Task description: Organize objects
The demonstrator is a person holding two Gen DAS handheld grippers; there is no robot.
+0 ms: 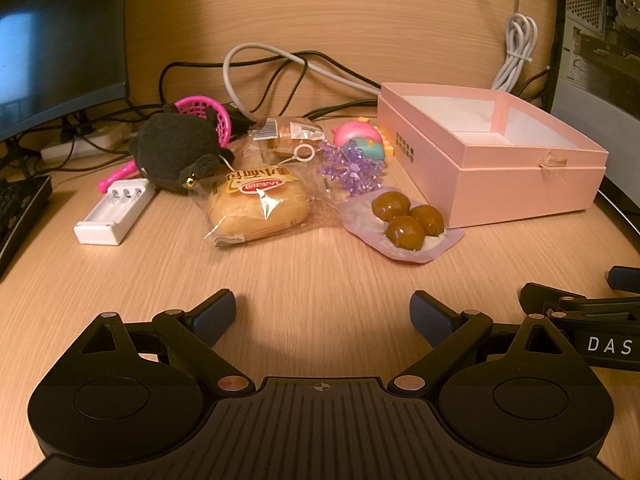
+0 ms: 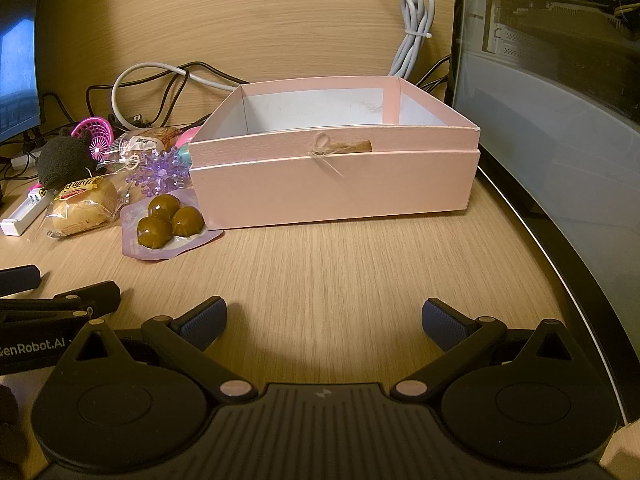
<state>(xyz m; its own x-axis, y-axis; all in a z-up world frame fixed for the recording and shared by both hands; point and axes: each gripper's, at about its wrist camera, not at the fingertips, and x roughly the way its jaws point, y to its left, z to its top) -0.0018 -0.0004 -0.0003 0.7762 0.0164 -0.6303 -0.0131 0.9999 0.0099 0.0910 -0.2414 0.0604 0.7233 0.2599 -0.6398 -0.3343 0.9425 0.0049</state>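
Note:
An open pink box [image 1: 520, 184] [image 2: 332, 188] stands on the wooden desk, its inside white and bare. Left of it lies a cluster: a pack of three brown balls [image 1: 406, 220] [image 2: 168, 220], a wrapped bun [image 1: 258, 208] [image 2: 82, 208], a purple crystal snowflake [image 1: 352, 168] [image 2: 160, 174], a black plush toy [image 1: 176, 152] [image 2: 62, 160], a white battery charger [image 1: 114, 210] [image 2: 26, 208], a pink basket [image 1: 208, 116] [image 2: 96, 136] and a second wrapped snack [image 1: 288, 136]. My left gripper [image 1: 322, 312] is open above bare desk, short of the bun. My right gripper [image 2: 324, 320] is open in front of the box.
A monitor [image 1: 60, 40] and keyboard [image 1: 20, 208] stand at the left. A computer case [image 2: 560, 120] walls the right side. Cables [image 1: 280, 68] run along the back panel. A pink and teal toy [image 1: 360, 140] lies behind the snowflake. The desk's front strip is bare wood.

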